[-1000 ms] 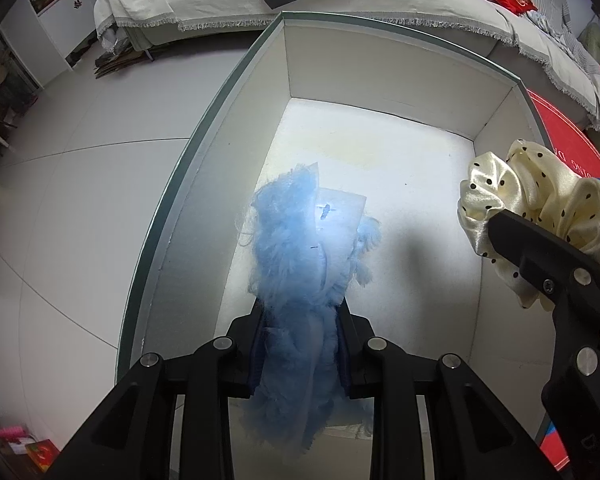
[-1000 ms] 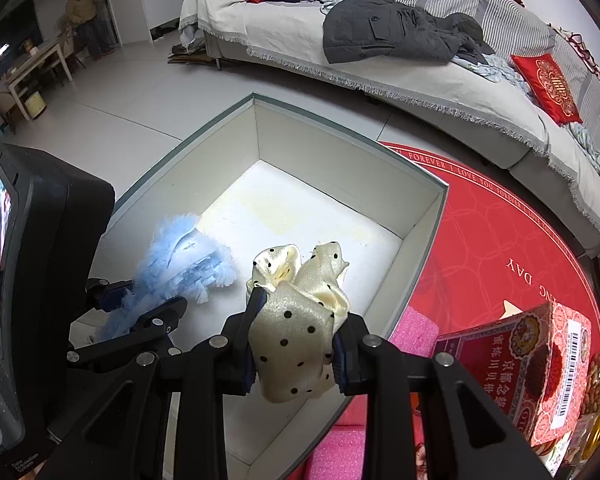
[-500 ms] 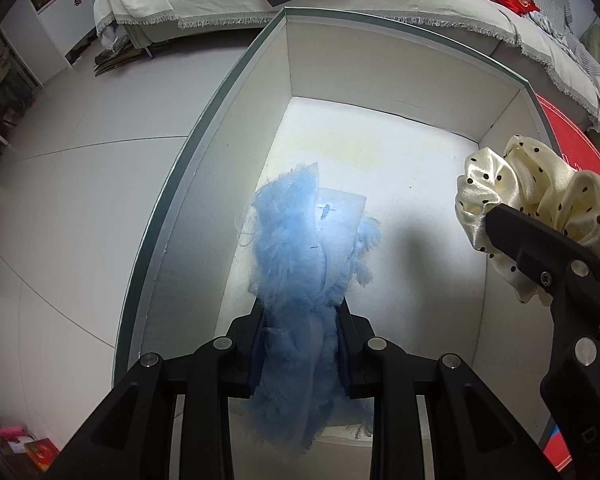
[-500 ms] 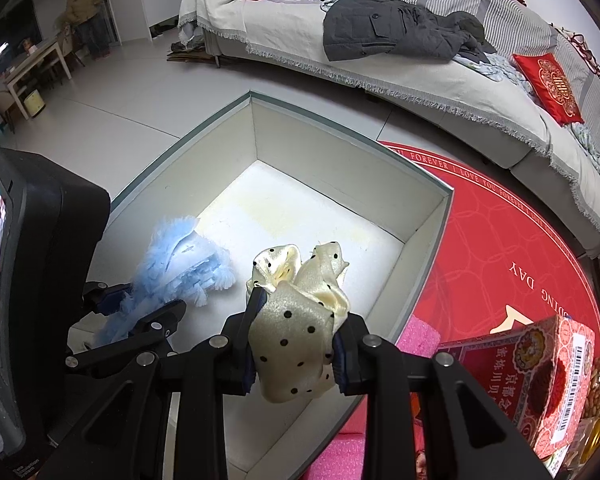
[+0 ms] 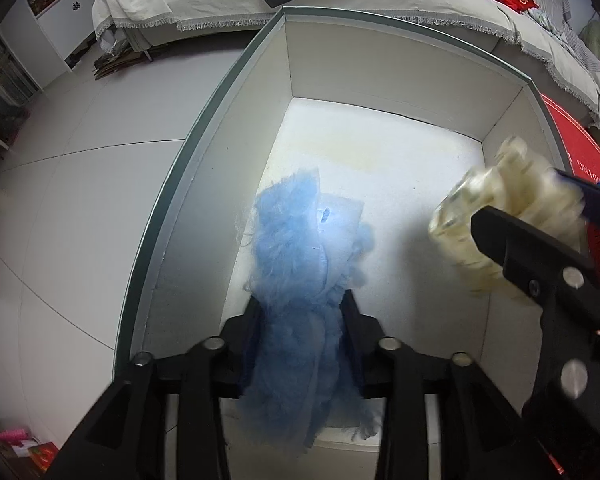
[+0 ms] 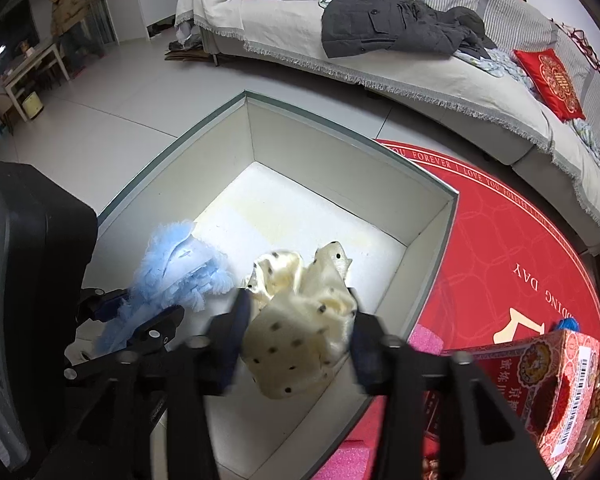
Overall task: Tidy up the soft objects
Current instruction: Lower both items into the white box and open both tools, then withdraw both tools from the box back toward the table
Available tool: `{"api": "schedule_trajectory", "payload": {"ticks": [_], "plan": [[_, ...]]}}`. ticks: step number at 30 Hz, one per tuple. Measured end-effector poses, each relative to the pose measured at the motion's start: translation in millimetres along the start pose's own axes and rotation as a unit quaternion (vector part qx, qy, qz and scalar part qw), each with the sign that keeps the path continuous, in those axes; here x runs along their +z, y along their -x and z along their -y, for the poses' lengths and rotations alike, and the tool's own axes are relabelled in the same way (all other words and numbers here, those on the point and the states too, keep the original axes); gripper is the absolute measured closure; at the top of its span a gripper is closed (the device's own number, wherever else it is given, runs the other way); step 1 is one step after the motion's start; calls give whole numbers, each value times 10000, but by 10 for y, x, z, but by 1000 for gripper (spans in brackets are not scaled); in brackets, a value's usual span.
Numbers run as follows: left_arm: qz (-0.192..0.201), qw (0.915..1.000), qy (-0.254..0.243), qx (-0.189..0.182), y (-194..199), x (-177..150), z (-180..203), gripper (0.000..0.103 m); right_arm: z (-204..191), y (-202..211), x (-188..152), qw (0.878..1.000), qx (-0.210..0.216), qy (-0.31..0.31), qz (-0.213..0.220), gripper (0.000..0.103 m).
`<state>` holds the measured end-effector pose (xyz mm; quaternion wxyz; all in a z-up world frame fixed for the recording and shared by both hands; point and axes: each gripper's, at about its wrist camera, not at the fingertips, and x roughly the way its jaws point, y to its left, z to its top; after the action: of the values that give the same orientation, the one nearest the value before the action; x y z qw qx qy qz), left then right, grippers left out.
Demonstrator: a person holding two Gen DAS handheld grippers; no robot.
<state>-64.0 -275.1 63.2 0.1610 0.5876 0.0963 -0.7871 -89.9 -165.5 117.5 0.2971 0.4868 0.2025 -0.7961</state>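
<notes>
On the far left, white floor tiles [image 5: 80, 200] run up to the left wall of a large open box [image 5: 204, 152] with pale inner sides and a grey-green rim. The left tongs [image 5: 301, 320] hang over the near left part of that box, clamped on a fluffy blue scrunchie [image 5: 296, 280], which stands up between the two black fingers and spills below them. Its fuzzy top rises above the box's white bottom, and a pale card tag sits against its right side.

Further right, the right tongs [image 6: 298, 316] are over the near right part of the same box, beside its right wall. Their fingers look spread wider than the left pair's, yet a cream polka-dot scrunchie [image 6: 300, 320] fills the gap and touches both pads, so they grip it. In the left wrist view this scrunchie is blurred.

Right of the box lies a round red mat [image 6: 511, 248] with lettering, and at the near right edge stands a red printed carton [image 6: 547, 376]. Across the far side stretches a bed [image 6: 379, 60] with a grey jacket [image 6: 387, 24] and a red cushion [image 6: 551, 80].
</notes>
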Motion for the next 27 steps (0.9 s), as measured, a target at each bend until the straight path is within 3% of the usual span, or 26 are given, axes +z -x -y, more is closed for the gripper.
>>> {"api": "schedule_trajectory", "payload": {"ticks": [2,11,16,27], "plan": [[25,10000,-23,0,16,-14,12,53,13,9,2,10000,13,2,0,34],[327,9994,-80,54,237,-109,29,53,71,232,-51,9993,-87,-67,348,34],[536,9981,-269,162,392,-170,118,53,171,478,-227,9980,-87,-214,594,34],[747,9961,-423,180,654,-333,262,53,467,841,-665,9953,-32,-659,713,34]]}}
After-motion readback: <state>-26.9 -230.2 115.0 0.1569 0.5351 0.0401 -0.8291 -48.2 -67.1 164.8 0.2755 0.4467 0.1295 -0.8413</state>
